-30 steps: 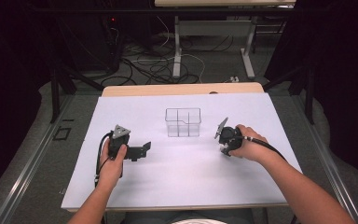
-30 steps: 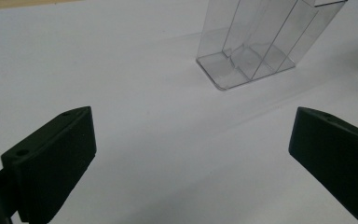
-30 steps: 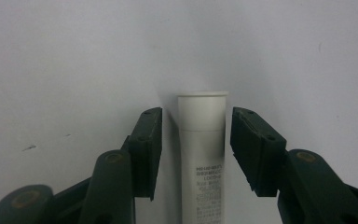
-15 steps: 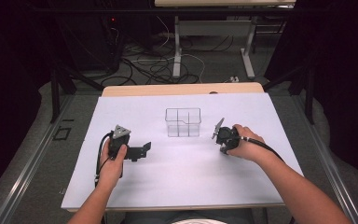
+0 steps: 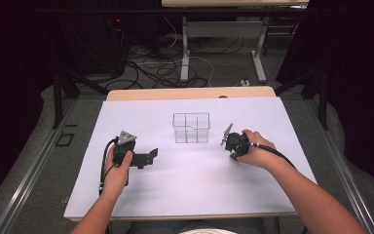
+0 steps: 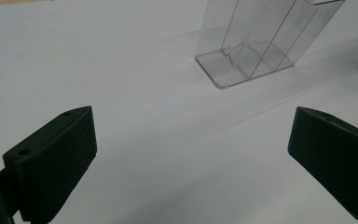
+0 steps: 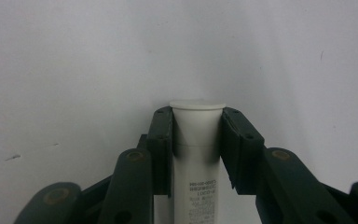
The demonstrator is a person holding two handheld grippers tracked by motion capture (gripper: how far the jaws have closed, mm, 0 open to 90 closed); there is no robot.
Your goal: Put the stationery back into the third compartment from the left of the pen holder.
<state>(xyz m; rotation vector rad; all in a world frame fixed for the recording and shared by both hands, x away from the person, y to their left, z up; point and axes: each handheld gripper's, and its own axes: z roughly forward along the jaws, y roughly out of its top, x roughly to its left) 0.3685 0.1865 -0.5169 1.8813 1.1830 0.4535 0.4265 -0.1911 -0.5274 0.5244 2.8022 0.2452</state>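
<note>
White sheet (image 5: 190, 185) covers table, dark room, cables on floor at top of frame. Clear divided box (image 5: 191, 127) frame centre. Right gripper (image 7: 196, 140) right of box, jaws pinching white tube (image 7: 196, 154); tube lies between jaws, long axis along them, flat cap outermost. Left gripper (image 6: 191, 154) lower left, jaws spread wide, nothing between, aimed at box.

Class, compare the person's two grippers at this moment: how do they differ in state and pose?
The left gripper has its jaws wide apart and holds nothing; the right gripper is clamped on a white tube. The left points at the clear divided organizer; the right faces bare white table. Both are hand-held, black, two-jawed.
</note>
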